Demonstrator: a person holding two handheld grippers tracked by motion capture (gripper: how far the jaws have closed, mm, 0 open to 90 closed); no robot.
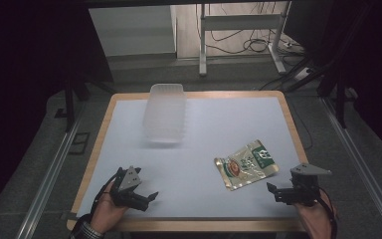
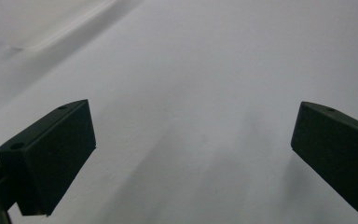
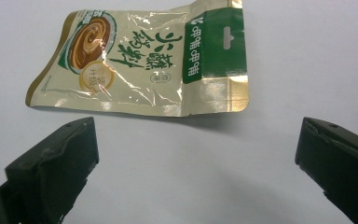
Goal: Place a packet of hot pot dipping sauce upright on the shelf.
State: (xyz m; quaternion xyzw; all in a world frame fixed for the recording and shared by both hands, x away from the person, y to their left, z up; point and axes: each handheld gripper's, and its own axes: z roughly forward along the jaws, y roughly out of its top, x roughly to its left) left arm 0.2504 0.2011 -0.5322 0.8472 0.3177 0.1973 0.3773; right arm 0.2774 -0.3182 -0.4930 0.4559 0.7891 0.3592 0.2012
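Both grippers sit low over the near part of the white table [image 1: 204, 199], each held by a hand coming in from the near edge. Left gripper [image 1: 146, 197] is at the near left, its jaws spread wide with nothing between them; in the left gripper view [image 2: 193, 154] the two black jaws stand far apart over bare white surface, and a pale edge shows faintly ahead of it to the left. Left hand [image 1: 107, 211] wraps the body behind the grey three-cornered plate [image 1: 128, 178].

Right gripper [image 1: 273, 190] is at the near right, likewise released and grasping nothing; the right gripper view [image 3: 196, 154] shows its jaws wide apart over empty table. Right hand [image 1: 316, 216] grips it from behind.

Just ahead of the right gripper, apart from its jaws and not touched by them, a snack pouch [image 3: 144, 65] lies flat on the table. It is cream and gold with a green band at its hanging-hole end, printed lettering, and a picture of a brown swirl at the other end. In the high view the pouch [image 1: 246, 164] lies ahead and slightly left of the right gripper, and well to the right of the left gripper.

Farther off, well ahead of the left gripper and a little to its right, a clear plastic container [image 1: 165, 113] rests on the table near its far edge. Beyond the table a metal stand [image 1: 238, 30] and loose cables [image 1: 258, 42] occupy the floor.
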